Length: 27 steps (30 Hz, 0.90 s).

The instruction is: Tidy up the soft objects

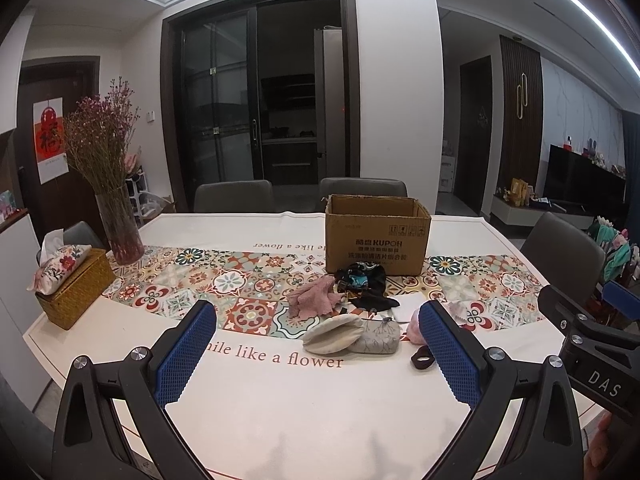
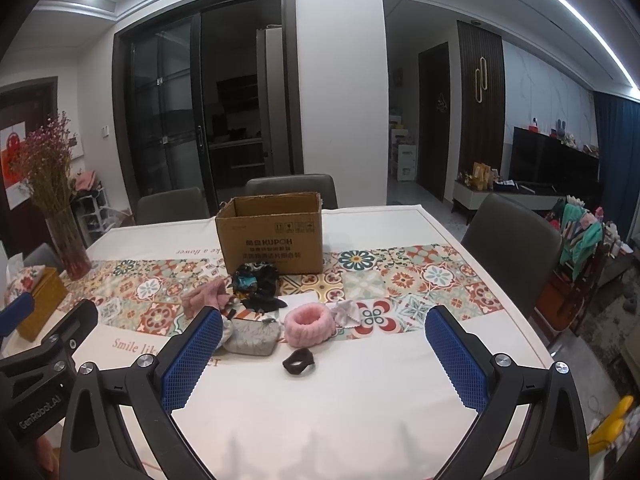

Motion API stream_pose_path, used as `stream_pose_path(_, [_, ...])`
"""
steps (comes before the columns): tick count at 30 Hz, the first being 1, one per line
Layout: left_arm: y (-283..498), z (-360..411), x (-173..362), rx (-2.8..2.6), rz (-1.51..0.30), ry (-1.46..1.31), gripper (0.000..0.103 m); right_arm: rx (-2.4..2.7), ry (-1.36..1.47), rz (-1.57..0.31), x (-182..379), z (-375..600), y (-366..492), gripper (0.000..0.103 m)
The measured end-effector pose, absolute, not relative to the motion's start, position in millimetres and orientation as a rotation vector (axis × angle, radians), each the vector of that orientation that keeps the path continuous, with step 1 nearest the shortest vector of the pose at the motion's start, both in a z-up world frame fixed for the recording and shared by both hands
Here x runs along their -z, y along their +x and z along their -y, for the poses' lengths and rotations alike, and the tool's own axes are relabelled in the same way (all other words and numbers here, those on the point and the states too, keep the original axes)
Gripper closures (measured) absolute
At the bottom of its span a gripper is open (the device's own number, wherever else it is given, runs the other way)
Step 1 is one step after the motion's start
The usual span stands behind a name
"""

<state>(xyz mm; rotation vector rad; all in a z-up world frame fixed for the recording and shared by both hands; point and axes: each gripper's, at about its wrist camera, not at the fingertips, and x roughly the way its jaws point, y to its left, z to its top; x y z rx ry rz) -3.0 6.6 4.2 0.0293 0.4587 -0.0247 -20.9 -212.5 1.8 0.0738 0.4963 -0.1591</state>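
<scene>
An open cardboard box (image 1: 378, 240) (image 2: 272, 236) stands on the table. In front of it lie soft things: a black patterned cloth (image 1: 362, 280) (image 2: 256, 280), a pink knitted piece (image 1: 314, 300) (image 2: 202, 296), a beige pad (image 1: 332, 332), a grey pouch (image 1: 378, 340) (image 2: 252, 338), a fluffy pink headband (image 2: 308, 324), a small white cloth (image 2: 346, 312) and a dark scrunchie (image 2: 298, 362) (image 1: 422, 358). My left gripper (image 1: 318, 350) is open and empty, short of the pile. My right gripper (image 2: 324, 354) is open and empty, above the scrunchie's near side.
A glass vase of dried flowers (image 1: 120, 224) and a wicker tissue box (image 1: 76, 288) stand at the table's left. Grey chairs (image 2: 508, 240) surround the table (image 1: 280, 400). The right gripper's body (image 1: 592, 328) shows at the left view's right edge.
</scene>
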Motion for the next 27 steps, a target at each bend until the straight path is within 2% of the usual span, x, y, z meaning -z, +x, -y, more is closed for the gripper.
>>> stream_pose_path(27, [1.4,-6.2,-2.1,0.030,-0.465,0.036,0.000,0.166,0.070,-0.498,-1.9,209.7,-18.7,0.001])
